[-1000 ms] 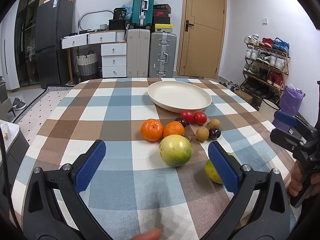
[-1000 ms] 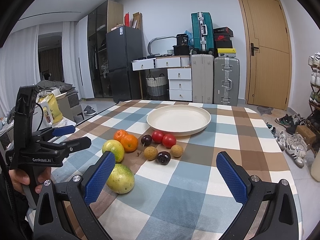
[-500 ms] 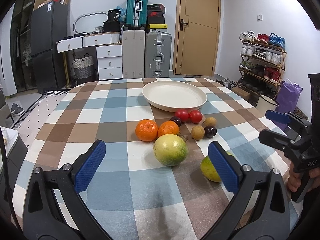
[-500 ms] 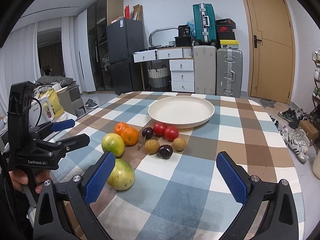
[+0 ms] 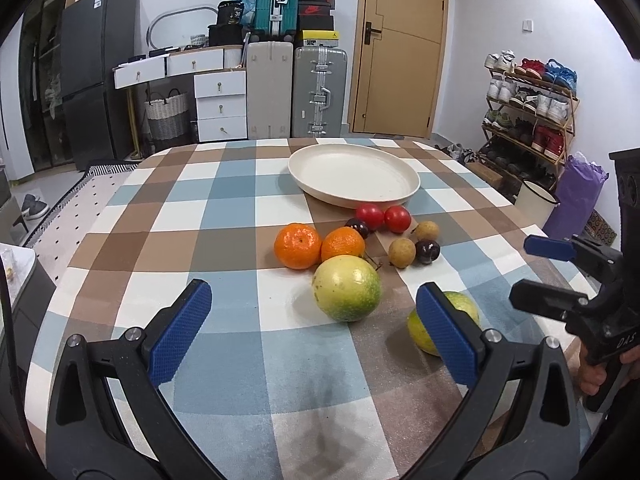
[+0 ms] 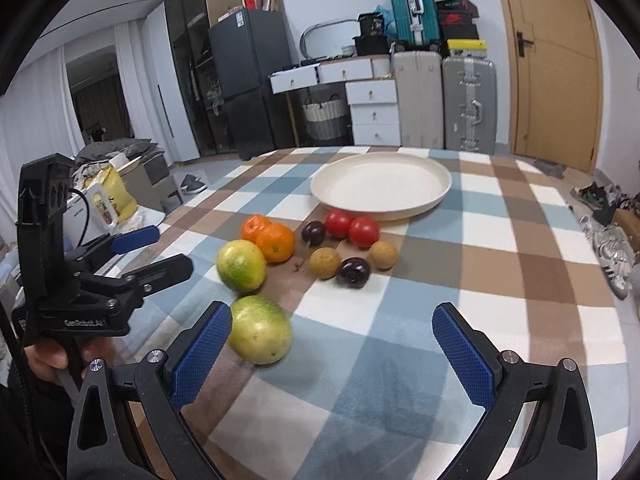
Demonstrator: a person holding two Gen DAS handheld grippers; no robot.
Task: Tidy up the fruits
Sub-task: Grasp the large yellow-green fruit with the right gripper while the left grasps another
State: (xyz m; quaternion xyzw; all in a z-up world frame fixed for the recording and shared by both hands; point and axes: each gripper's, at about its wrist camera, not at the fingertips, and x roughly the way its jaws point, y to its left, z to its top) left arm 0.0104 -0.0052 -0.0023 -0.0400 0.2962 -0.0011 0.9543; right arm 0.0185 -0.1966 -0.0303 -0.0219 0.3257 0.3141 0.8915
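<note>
A cream plate point(image 5: 354, 176) point(image 6: 382, 186) sits empty on the checked tablecloth. In front of it lie two red tomatoes point(image 5: 384, 216), two oranges point(image 5: 298, 245), two dark plums point(image 5: 427, 251), two brown longans point(image 5: 401, 253) and two large yellow-green fruits point(image 5: 346, 293) point(image 5: 472, 312). My left gripper point(image 5: 316, 334) is open and empty, just short of the nearer green fruit. My right gripper point(image 6: 332, 352) is open and empty; its left finger sits beside the other green fruit point(image 6: 259, 330). Each gripper shows in the other's view point(image 6: 144, 252) point(image 5: 548, 272).
The table's edge point(image 5: 72, 264) drops off on the left. Suitcases point(image 5: 318, 92), white drawers point(image 5: 220, 100) and a fridge point(image 5: 96, 76) stand behind the table. A shoe rack point(image 5: 528, 112) and a purple bag point(image 5: 576, 192) stand on the right.
Both grippers have moved forward and lower toward the fruits, which look larger now. Both stayed open. No fruit has moved.
</note>
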